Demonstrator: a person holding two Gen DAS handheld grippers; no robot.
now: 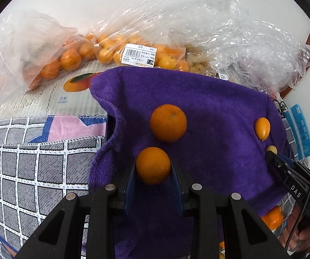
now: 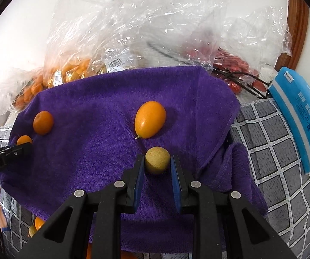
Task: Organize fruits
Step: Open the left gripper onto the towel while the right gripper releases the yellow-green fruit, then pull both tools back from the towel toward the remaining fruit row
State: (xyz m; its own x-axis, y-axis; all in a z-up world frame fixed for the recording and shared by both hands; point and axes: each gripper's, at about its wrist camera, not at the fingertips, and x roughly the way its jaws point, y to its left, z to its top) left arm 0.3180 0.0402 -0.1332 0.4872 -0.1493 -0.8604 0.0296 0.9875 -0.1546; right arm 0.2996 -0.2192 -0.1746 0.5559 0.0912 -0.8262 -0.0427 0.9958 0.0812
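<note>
A purple towel (image 1: 209, 116) lies over a checked cloth. My left gripper (image 1: 153, 168) is shut on a round orange tangerine (image 1: 152, 165) just above the towel. A second tangerine (image 1: 168, 122) lies just beyond it. My right gripper (image 2: 156, 164) is shut on a small pale yellow round fruit (image 2: 157, 160). An oval orange kumquat (image 2: 150, 122) lies just beyond it; it also shows in the left wrist view (image 1: 262, 128). The right gripper shows at the right edge of the left wrist view (image 1: 272, 151). The left gripper shows at the left of the right wrist view (image 2: 26, 143).
Clear plastic bags of tangerines (image 1: 68, 59) and kumquats (image 1: 137, 51) lie behind the towel. A bag of small red fruit (image 2: 237, 69) is at the back right. A blue packet (image 2: 299, 116) lies to the right. Loose fruit (image 1: 272, 217) lies at the towel's near edge.
</note>
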